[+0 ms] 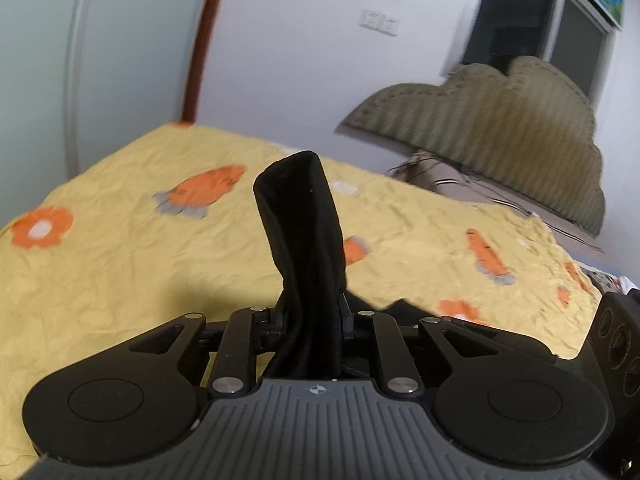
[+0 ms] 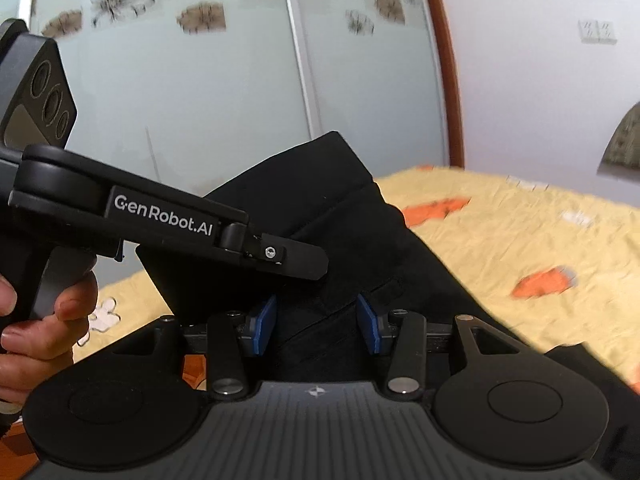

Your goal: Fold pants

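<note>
pants (image 1: 304,232) between the left jaws: plain black, no pattern. Same black cloth between the right jaws. right gripper (image 2: 316,322): black body, blue pads (image 2: 267,318). left gripper (image 1: 310,312): black linkage, ribbed dark grey housing; white "GenRobot.AI" lettering on its black side. bedsheet (image 1: 120,272) beyond the jaws: yellow with orange flowers, white centres, grey accents. headboard (image 1: 500,128) right of the left jaws: olive-tan, striped. wardrobe doors (image 2: 200,80) above the right jaws: pale grey-green with brown and black blotches, reddish-brown frame
</note>
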